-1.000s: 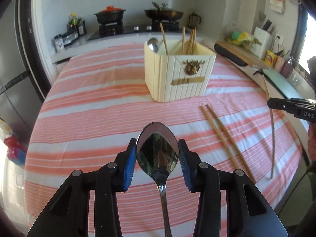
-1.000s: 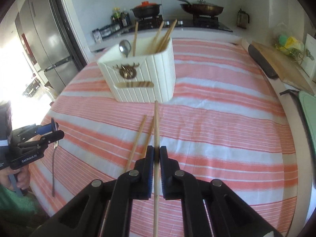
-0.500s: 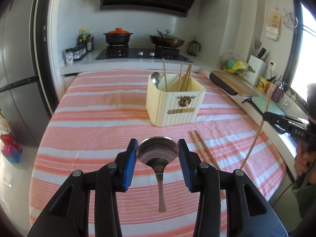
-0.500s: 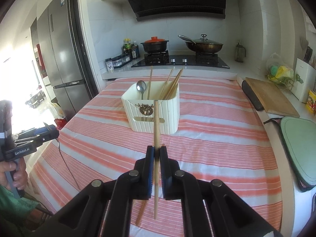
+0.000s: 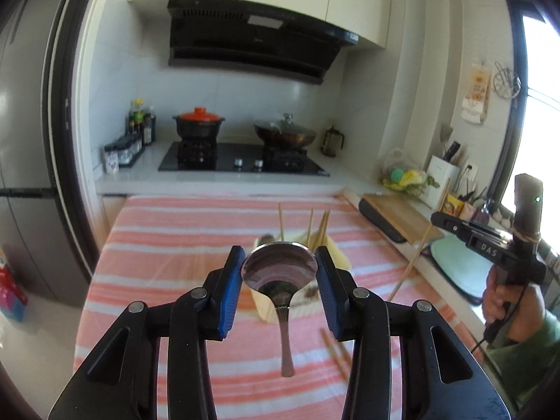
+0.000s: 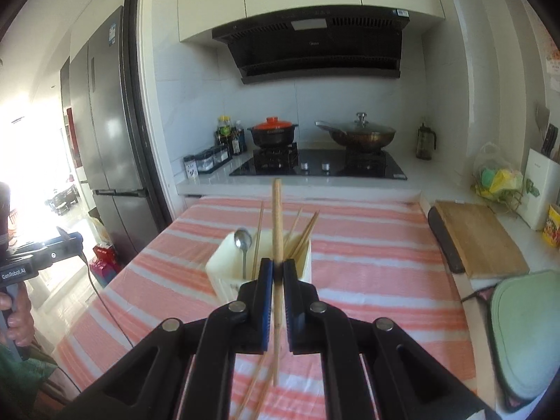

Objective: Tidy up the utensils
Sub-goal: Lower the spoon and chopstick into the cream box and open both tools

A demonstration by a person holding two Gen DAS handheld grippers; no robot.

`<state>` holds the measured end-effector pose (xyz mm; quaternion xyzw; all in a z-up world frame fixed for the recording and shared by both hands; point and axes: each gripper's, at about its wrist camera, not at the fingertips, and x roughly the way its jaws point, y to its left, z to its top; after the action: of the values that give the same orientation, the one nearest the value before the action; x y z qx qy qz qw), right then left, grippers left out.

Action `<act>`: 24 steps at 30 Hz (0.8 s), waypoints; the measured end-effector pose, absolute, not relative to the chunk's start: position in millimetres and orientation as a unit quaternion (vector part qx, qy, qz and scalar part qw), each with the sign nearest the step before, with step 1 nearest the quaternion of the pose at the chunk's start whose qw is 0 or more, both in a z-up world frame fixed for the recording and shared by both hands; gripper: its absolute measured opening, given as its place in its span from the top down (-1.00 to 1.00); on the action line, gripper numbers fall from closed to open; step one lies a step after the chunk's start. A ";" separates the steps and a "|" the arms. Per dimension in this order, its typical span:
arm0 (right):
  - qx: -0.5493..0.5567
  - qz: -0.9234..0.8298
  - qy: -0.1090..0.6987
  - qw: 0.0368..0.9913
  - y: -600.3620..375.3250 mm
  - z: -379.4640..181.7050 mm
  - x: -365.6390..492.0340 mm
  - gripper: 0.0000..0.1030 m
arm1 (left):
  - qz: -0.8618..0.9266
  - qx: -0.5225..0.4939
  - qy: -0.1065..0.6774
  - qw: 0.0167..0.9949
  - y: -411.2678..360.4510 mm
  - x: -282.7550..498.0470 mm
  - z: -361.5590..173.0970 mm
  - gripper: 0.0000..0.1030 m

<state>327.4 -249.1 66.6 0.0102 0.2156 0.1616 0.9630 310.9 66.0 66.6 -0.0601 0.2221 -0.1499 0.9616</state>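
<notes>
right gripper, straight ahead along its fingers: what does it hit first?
Likely the cream utensil holder, judging by the right wrist view: the right gripper, shut on a chopstick, points at its rim. Depth is unclear.

White-tiled kitchen (image 6: 196,112), perhaps sunlit window (image 5: 539,112)

Bright daylight, heavy fisheye warp

We see a blown-out doorway (image 6: 21,210) and window (image 5: 539,105), glare on the fridge (image 6: 112,133), dark vignetted corners, bent walls at the edges, and soft blur on the holder (image 5: 336,252).
</notes>
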 end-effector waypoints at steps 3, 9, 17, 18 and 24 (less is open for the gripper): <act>0.022 0.161 0.178 0.970 -243.3 93.1 356.4 0.88 | -0.131 -0.062 0.180 0.973 59.7 340.3 93.5 0.20; 0.037 0.177 0.161 0.970 -220.4 95.6 422.1 0.88 | -0.120 -0.062 0.199 0.971 34.3 422.2 82.6 0.20; 0.048 0.197 0.331 0.922 -190.4 -4.9 505.3 0.88 | -0.117 -0.055 0.340 0.931 0.5 505.7 -8.9 0.20; 0.051 0.199 0.348 0.915 -188.6 -16.5 512.5 0.88 | -0.116 -0.057 0.353 0.927 -1.2 510.9 -18.4 0.20; 0.087 0.194 0.395 0.894 -189.9 -50.2 537.8 0.81 | -0.108 -0.057 0.398 0.909 -12.0 525.1 -50.3 0.18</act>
<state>537.8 -189.9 -50.2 0.0868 0.3945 0.1944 0.8939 525.1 -12.0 -50.3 -0.0574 0.3977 -0.1083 0.9093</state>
